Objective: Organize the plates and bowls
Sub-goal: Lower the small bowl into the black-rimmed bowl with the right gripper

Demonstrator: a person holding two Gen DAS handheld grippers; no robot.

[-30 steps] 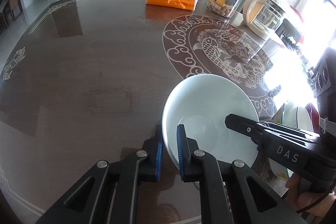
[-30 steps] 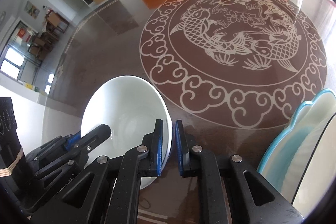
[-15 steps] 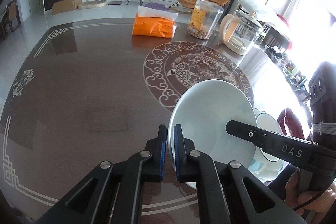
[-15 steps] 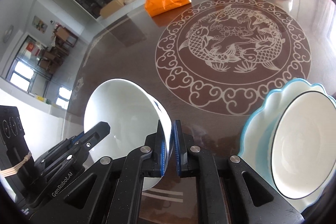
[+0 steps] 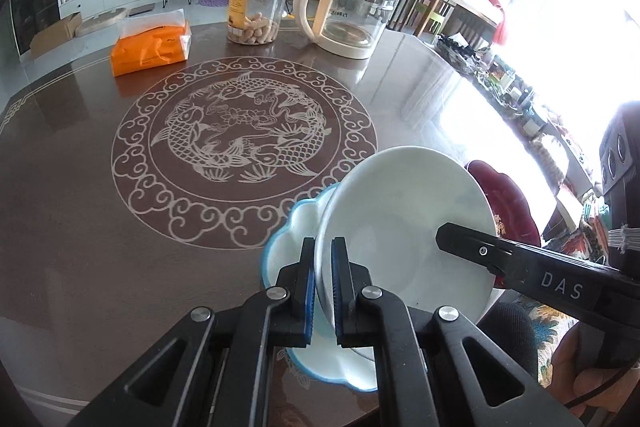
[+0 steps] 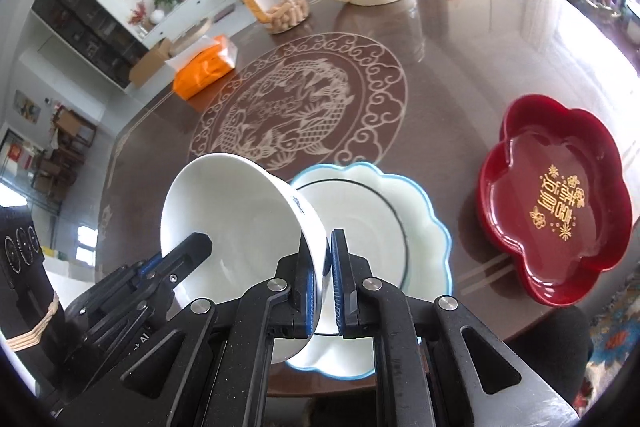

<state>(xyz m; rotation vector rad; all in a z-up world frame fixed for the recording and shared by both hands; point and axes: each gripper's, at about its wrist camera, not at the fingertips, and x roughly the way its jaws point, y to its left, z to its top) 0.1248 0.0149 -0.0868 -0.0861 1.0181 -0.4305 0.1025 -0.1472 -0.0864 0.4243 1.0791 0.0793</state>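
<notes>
A white bowl (image 5: 404, 227) is held tilted in the air by both grippers. My left gripper (image 5: 322, 291) is shut on its near rim. My right gripper (image 6: 322, 287) is shut on the opposite rim, and the bowl also shows in the right wrist view (image 6: 232, 219). Right below and beside the bowl lies a blue-rimmed scalloped plate (image 6: 424, 219) with a white black-rimmed plate (image 6: 372, 227) on it. The scalloped plate also shows in the left wrist view (image 5: 288, 239). A red flower-shaped dish (image 6: 560, 203) sits to the right.
The brown table (image 5: 80, 187) has a fish medallion (image 5: 244, 155) in its middle. At the far side stand an orange tissue pack (image 5: 150, 47), a clear jar of nuts (image 5: 256, 7) and a glass kettle (image 5: 352, 15). The table's near edge runs just under the plates.
Both grippers carried the bowl up and to the right, from the bare table to above the stacked plates. The red dish has come into view.
</notes>
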